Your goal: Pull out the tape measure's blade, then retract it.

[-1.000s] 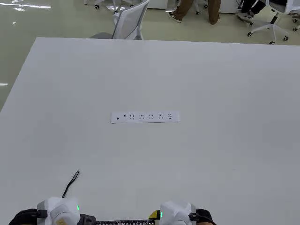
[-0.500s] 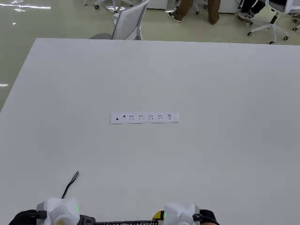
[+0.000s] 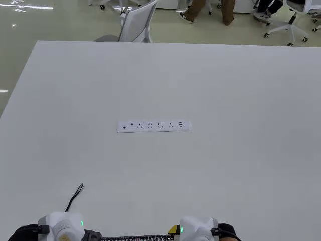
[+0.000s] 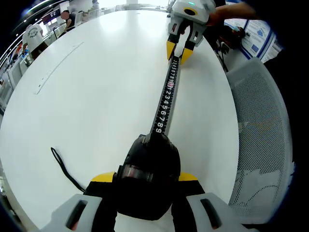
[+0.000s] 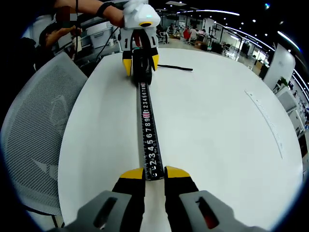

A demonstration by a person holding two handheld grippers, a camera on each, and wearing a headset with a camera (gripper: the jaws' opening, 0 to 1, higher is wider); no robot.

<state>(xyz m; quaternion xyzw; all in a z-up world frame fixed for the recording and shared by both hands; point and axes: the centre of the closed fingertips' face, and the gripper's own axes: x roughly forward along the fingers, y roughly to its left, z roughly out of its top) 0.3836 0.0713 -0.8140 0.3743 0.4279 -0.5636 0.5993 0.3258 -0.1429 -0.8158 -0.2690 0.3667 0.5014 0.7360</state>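
Along the near table point(image 3: 235, 95) edge, left gripper point(image 5: 140, 63) tight on tape measure point(image 4: 148, 169), right gripper point(image 5: 154, 173) tight on blade point(image 5: 146, 123), tip hidden.

Bright, even overhead lighting; the white table point(image 3: 225, 90) carries almost no shadows. Glare streaks the glossy floor point(image 3: 30, 20) at far left. Gripper views bow strongly toward their edges, ceiling lights point(image 5: 222, 13) flaring; the blade point(image 5: 147, 125) numerals read crisply

Left hand-held gripper point(image 4: 147, 179) clamped closed, right hand-held gripper point(image 5: 154, 174) pinched closed, facing each other
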